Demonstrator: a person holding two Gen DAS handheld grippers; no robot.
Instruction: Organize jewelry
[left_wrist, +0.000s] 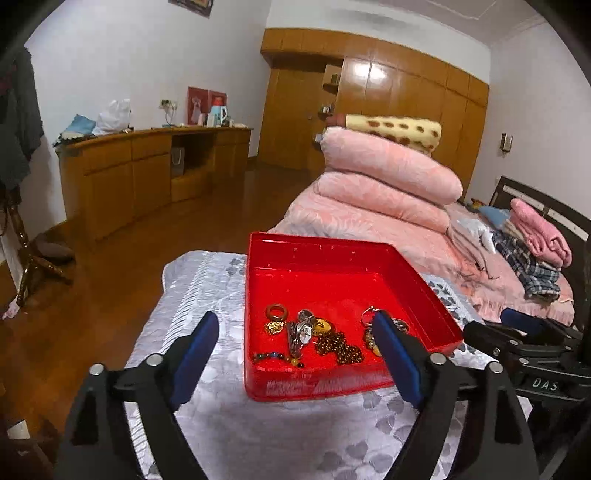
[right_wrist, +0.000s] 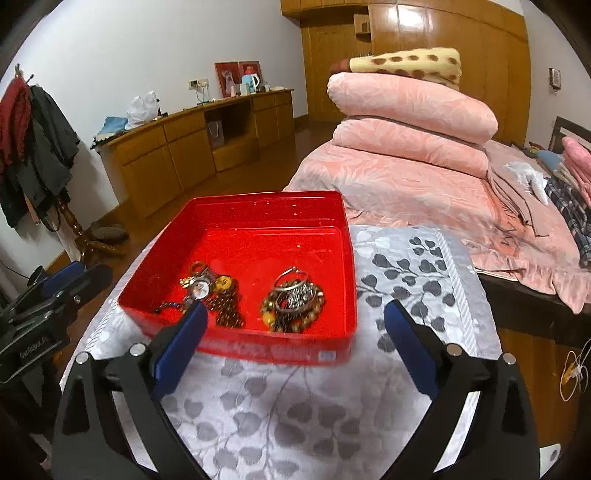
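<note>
On right hand-held gripper (left_wrist: 517, 325) body "DAS" reads; both it & left hand-held gripper (left_wrist: 299, 354) released, red tray (left_wrist: 321, 251) label illegible.

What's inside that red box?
The red box holds jewelry: a watch, brown bead strands, a ring and tangled bangles. Anything beneath the tangle is hidden.

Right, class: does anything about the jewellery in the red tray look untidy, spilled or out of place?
Nothing has spilled: every piece lies inside the shallow red plastic tray. But it is unsorted. The small silver wristwatch lies tangled with the brown bead strand, and silver rings sit heaped on the beaded bracelet pile.
</note>
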